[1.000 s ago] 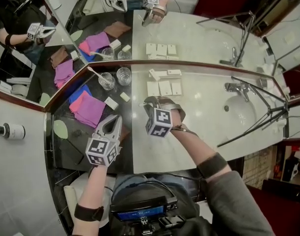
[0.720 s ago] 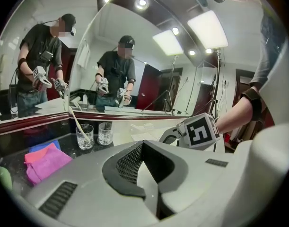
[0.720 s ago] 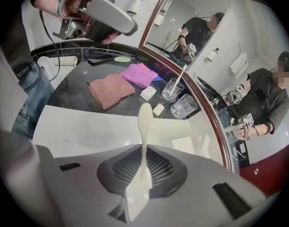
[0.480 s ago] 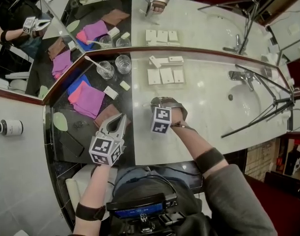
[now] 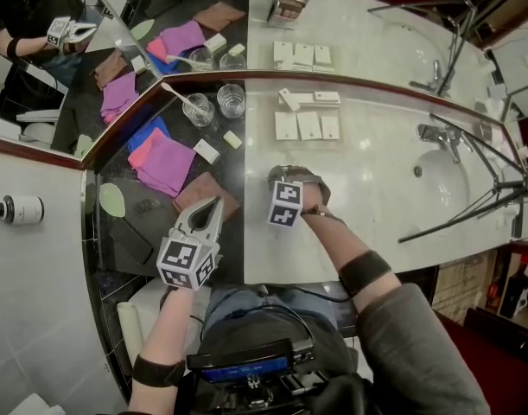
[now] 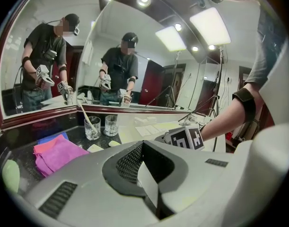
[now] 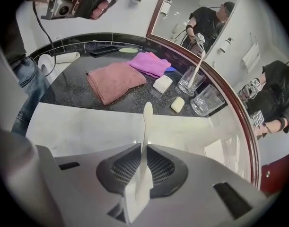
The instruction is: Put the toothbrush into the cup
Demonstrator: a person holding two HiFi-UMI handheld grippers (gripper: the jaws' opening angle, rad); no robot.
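The long tabletop (image 5: 376,188) runs white to black beneath the mirror (image 5: 350,41). On the black part lie a pink cloth (image 5: 164,162) and, by the mirror, an empty glass cup (image 5: 231,100) beside a second cup (image 5: 199,109) holding a white stick. The left claw (image 5: 212,207) is pressed together on nothing. The right claw (image 7: 143,148) pinches the toothbrush (image 7: 145,126) above the white part, well apart from the cups, its jaws just easing apart.

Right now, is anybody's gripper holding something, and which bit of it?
The right gripper pinches a white toothbrush near one end; the rest sticks out ahead. Its jaws have just been opening slightly. The left gripper is shut and empty.
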